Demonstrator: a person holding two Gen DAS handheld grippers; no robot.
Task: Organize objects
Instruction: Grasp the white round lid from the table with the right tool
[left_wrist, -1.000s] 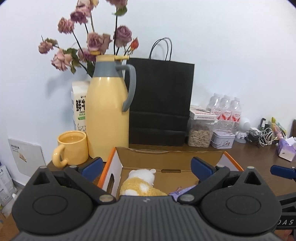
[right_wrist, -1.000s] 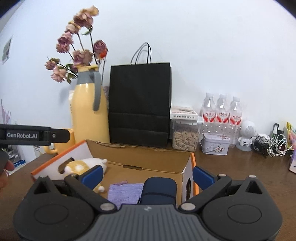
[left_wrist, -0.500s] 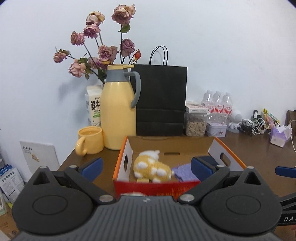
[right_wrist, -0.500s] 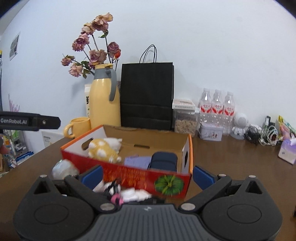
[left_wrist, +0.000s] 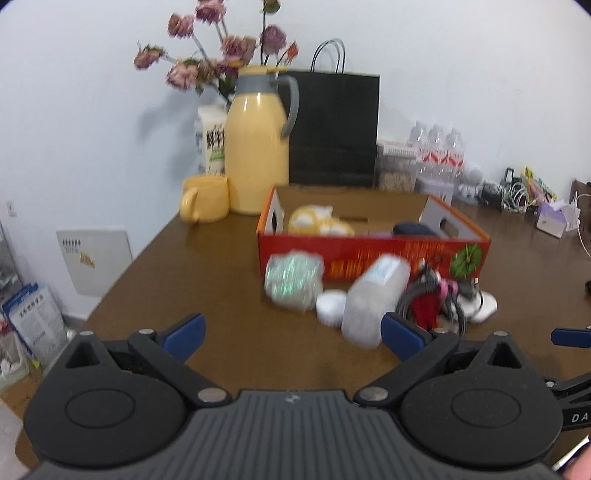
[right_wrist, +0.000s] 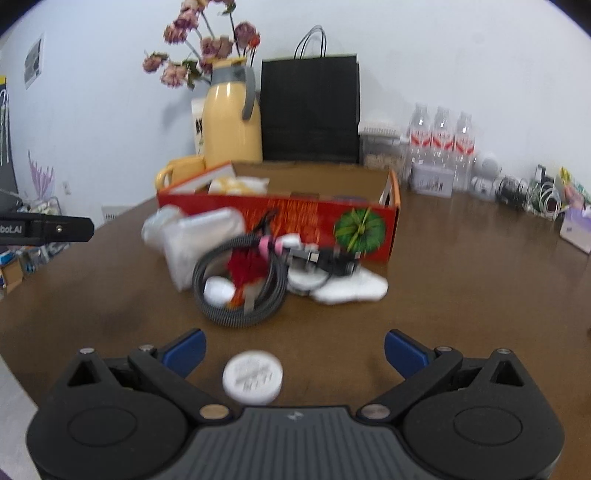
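Note:
A red cardboard box (left_wrist: 373, 254) (right_wrist: 280, 229) stands mid-table, holding a yellow plush toy (left_wrist: 317, 221) and a dark blue item (left_wrist: 410, 229). In front of it lies a pile: a shiny clear packet (left_wrist: 293, 278), a clear plastic container (left_wrist: 375, 297), a grey braided cable coil (right_wrist: 240, 288), a red item (right_wrist: 247, 266) and white round pieces. A white round lid (right_wrist: 253, 376) lies alone, just before my right gripper (right_wrist: 293, 350). My left gripper (left_wrist: 291, 336) hovers short of the pile. Both grippers are open and hold nothing.
Behind the box stand a yellow jug (left_wrist: 256, 147) with dried roses, a yellow mug (left_wrist: 205, 199), a milk carton, a black paper bag (left_wrist: 334, 129), a jar and water bottles (right_wrist: 441, 144). Cables and a tissue pack (left_wrist: 552, 219) lie far right. The table's left edge drops off.
Both grippers have pulled back from over the box toward the near side of the table. The pile in front of the box and the white lid have come into view.

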